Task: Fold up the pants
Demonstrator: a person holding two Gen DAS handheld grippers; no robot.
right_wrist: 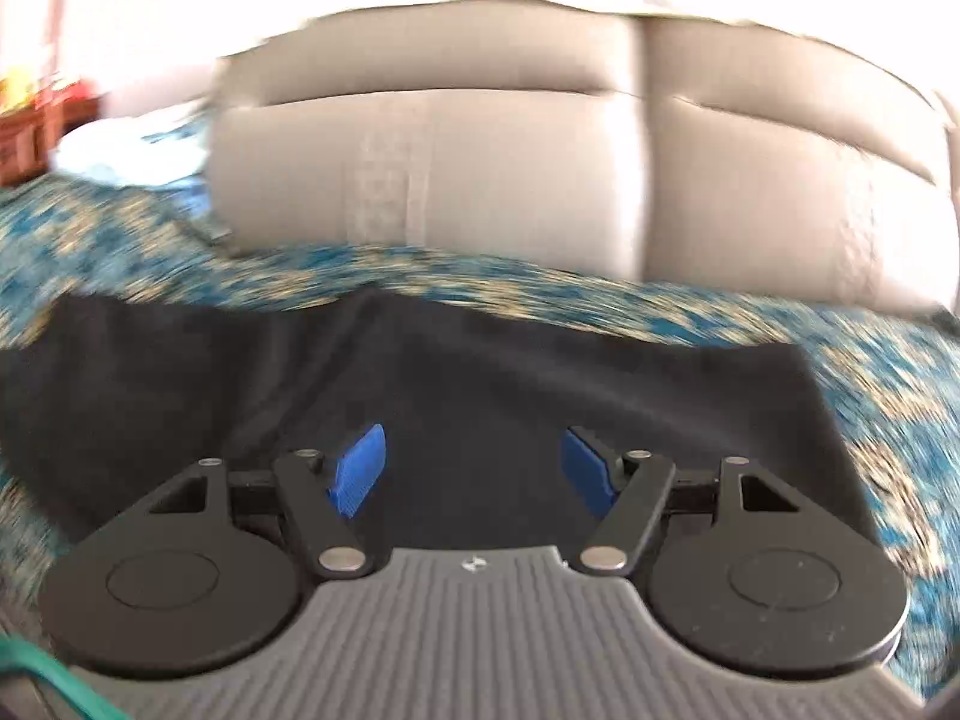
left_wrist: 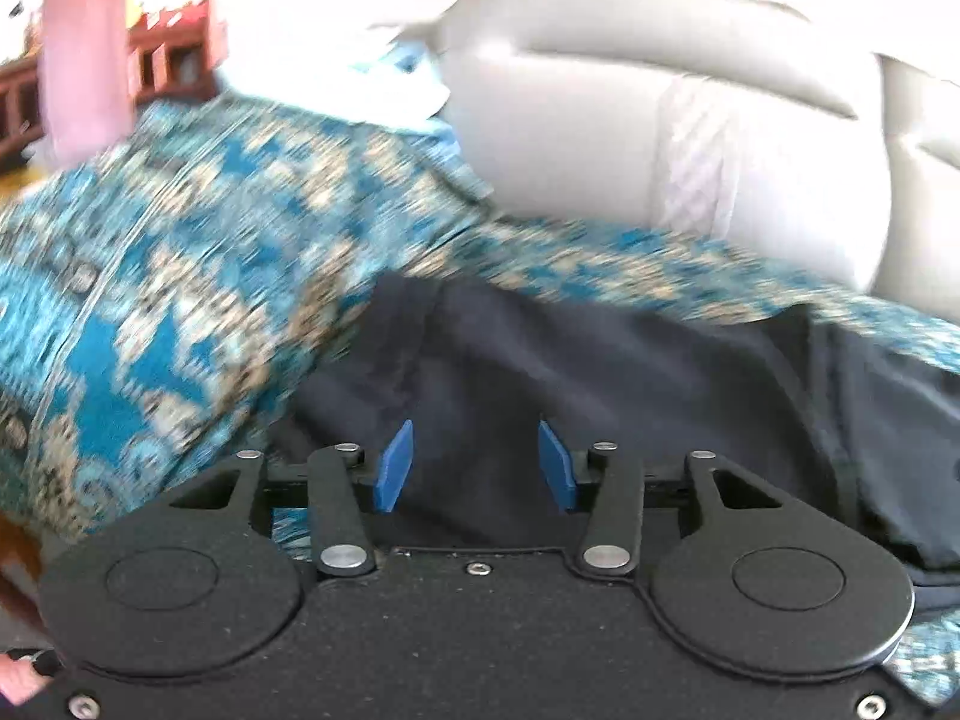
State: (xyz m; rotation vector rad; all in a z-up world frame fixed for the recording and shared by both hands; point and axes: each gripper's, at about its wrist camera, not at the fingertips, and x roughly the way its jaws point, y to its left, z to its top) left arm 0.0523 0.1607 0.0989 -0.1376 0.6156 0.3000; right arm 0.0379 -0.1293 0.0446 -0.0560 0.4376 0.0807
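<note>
Dark navy pants [left_wrist: 600, 372] lie spread on a blue and beige patterned bedspread [left_wrist: 180, 276]. My left gripper [left_wrist: 474, 468] is open and empty, its blue fingertips [left_wrist: 396, 468] just above the dark cloth. In the right wrist view the pants [right_wrist: 420, 384] stretch across the frame, with a cloth edge at the right. My right gripper [right_wrist: 474, 471] is open and empty over the pants, blue fingertips [right_wrist: 360, 471] wide apart. Both views are motion-blurred.
Grey-white pillows [right_wrist: 480, 180] stand behind the pants along the bed's head; they also show in the left wrist view [left_wrist: 660, 138]. A pink curtain [left_wrist: 90, 48] and dark wooden furniture [left_wrist: 168, 54] are at far left. A green cord [right_wrist: 54, 678] lies at bottom left.
</note>
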